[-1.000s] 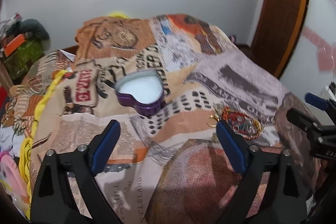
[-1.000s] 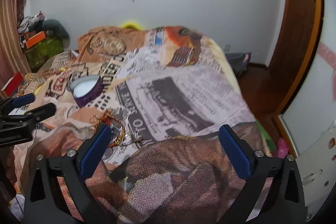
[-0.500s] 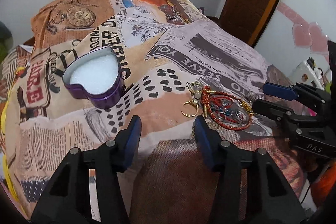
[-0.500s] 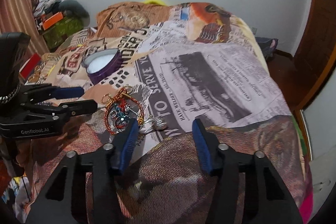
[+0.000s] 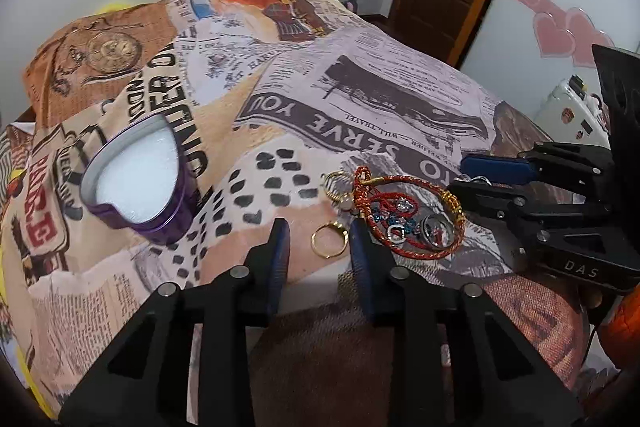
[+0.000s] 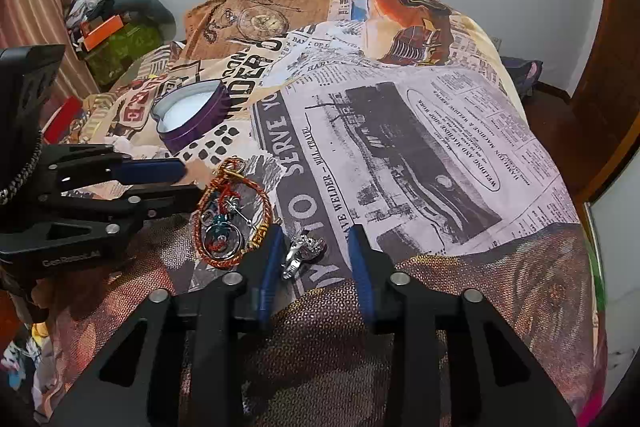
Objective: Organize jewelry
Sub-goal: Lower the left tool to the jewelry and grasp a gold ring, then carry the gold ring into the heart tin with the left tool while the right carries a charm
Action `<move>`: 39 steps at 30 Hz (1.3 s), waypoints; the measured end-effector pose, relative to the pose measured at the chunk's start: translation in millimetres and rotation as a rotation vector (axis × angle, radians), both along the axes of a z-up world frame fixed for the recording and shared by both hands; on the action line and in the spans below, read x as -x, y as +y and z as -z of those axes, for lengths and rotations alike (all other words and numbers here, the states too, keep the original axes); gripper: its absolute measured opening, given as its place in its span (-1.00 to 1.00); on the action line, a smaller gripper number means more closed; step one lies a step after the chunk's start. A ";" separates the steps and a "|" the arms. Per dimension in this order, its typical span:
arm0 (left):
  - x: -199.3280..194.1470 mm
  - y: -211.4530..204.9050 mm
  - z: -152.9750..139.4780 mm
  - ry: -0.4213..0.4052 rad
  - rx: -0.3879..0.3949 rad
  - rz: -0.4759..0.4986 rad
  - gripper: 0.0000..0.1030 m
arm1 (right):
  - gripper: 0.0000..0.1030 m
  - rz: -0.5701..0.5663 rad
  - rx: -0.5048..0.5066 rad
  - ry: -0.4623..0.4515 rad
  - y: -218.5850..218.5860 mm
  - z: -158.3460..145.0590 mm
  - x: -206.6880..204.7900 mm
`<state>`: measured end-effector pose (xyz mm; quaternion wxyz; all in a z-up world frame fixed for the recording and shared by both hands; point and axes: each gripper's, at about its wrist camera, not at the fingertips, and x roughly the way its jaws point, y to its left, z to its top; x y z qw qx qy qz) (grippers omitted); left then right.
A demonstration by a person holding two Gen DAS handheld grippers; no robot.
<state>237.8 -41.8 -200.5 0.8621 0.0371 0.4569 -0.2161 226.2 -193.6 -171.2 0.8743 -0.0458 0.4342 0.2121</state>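
Our left gripper (image 5: 318, 233), jaws apart, straddles the small gold ring (image 5: 329, 238) on the printed bedspread (image 5: 360, 99); our right gripper (image 6: 312, 247), likewise parted, brackets the silver charm (image 6: 302, 253); soft fabric may bunch, slipping either

Each tool (image 5: 319, 239) is black plastic — blue pads (image 5: 281, 251), silver screws.

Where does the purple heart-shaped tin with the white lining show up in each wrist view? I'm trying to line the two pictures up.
Left wrist view: the purple heart-shaped tin lies left of centre, up-left of the left gripper.
Right wrist view: the tin lies upper left, beyond the left gripper.
Shared landmark: the red-and-gold cord bracelet, toward the right gripper's side from the tin in both.
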 end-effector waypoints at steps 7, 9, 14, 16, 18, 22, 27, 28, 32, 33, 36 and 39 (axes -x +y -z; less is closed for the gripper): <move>-2.1 1.2 4.6 0.005 0.029 -0.006 -0.61 | -0.72 0.004 -0.049 0.013 -4.9 2.1 -1.3; -0.8 1.7 3.9 -0.002 0.031 -0.016 -0.61 | -0.72 0.014 -0.048 0.009 -5.7 1.0 -0.2; 6.2 1.9 0.9 -0.022 0.027 -0.040 -0.61 | -0.72 0.038 -0.065 0.012 -8.9 -5.5 0.9; 11.1 2.5 -1.8 -0.031 0.025 -0.052 -0.61 | -0.72 0.045 -0.071 0.003 -9.6 -10.9 2.6; 15.3 4.6 -4.8 -0.034 0.034 -0.060 -0.61 | -0.72 0.050 -0.071 -0.012 -8.7 -18.2 5.9; 26.7 12.9 -19.7 -0.064 0.053 -0.085 -0.61 | -0.72 0.052 -0.065 -0.066 -5.0 -40.0 14.6; 40.1 28.0 -45.7 -0.125 0.070 -0.124 -0.62 | -0.72 0.046 -0.072 -0.116 4.3 -61.5 23.1; 43.3 31.1 -50.7 -0.137 0.074 -0.132 -0.62 | -0.72 0.044 -0.073 -0.127 6.8 -65.7 24.1; 50.2 46.7 -71.2 -0.187 0.086 -0.167 -0.62 | -0.72 0.028 -0.086 -0.184 18.0 -87.2 27.8; 52.0 51.7 -76.5 -0.200 0.090 -0.177 -0.62 | -0.72 0.023 -0.090 -0.195 21.3 -92.0 27.3; 54.8 62.5 -88.1 -0.233 0.095 -0.201 -0.62 | -0.72 0.012 -0.091 -0.223 31.2 -101.3 26.5; 56.4 74.1 -98.6 -0.267 0.093 -0.228 -0.62 | -0.72 -0.004 -0.082 -0.246 45.6 -108.4 22.1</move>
